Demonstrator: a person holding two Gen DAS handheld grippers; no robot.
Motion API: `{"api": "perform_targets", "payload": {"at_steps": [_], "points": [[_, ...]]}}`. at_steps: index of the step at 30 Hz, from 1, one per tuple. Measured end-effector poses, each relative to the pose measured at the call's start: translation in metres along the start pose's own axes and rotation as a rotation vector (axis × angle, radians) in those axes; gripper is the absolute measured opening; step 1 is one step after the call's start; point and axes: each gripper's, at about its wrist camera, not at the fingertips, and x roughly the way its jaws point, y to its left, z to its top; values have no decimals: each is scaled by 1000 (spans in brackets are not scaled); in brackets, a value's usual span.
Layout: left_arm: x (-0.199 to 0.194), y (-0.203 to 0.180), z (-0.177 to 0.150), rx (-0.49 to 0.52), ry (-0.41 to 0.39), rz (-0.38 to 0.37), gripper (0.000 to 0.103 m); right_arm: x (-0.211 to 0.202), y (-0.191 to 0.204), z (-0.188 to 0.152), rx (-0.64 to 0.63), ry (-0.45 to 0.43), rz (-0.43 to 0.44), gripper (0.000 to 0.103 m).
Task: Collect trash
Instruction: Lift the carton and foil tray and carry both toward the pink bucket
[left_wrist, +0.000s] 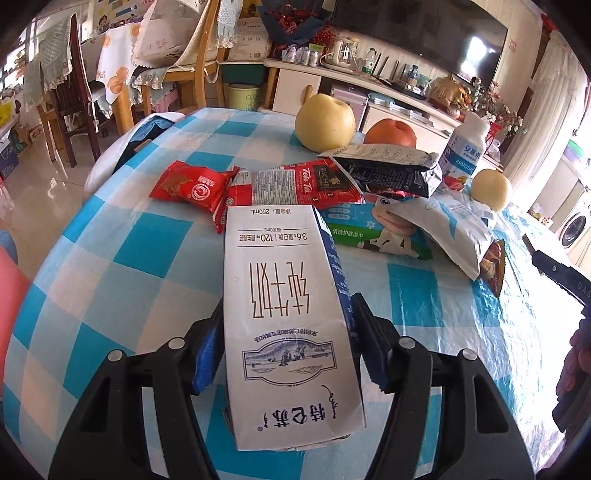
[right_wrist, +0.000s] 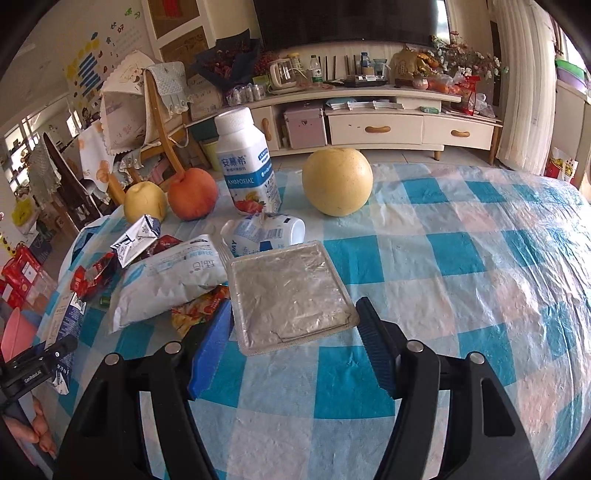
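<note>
- Left wrist view first: the left tool (left_wrist: 286, 354) has its two pads pinching the sides of the white milk carton (left_wrist: 288, 314), which lies lengthwise between them above the checked worktop (left_wrist: 110, 266). The hold sits near the carton's middle, so the far end could sag or twist out if the squeeze lets go.
- Just past the carton's far end lies the litter pile: a red snack packet (left_wrist: 192, 186), a red biscuit wrapper (left_wrist: 295, 186), a dark torn pouch (left_wrist: 391, 171). Swing the carton low and it may sweep these off the edge.
- Behind the pile, a pear (left_wrist: 325, 122) and a peach (left_wrist: 390, 133) sit loose; a nudge could send either rolling.
- Right wrist view now: the right tool (right_wrist: 291, 343) is spread wide, pads either side of the near edge of a flat foil-topped tray (right_wrist: 291, 291), gripping nothing.
- That tray is wide and shallow; closing on it may only buckle the rim or push it forward, I'd judge.
- Whether the pads actually touch the tray yet, I can't quite tell.
- Further back the upright yoghurt bottle (right_wrist: 247, 162) and a tipped cup (right_wrist: 266, 234) stand near; a shoved tray could topple the bottle.
</note>
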Motion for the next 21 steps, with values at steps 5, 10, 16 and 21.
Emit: {"api": "perform_targets", "payload": {"at_steps": [5, 10, 16, 21], "points": [[-9, 11, 1, -15, -20, -13, 64, -15, 18, -3, -13, -34, 18, 68], [-20, 29, 4, -47, -45, -10, 64, -22, 38, -7, -9, -51, 53, 68], [-34, 51, 6, -81, -82, 20, 65, -28, 74, -16, -40, -64, 82, 68], [-44, 70, 7, -122, -100, 24, 65, -30, 106, -29, -91, -56, 102, 68]]}}
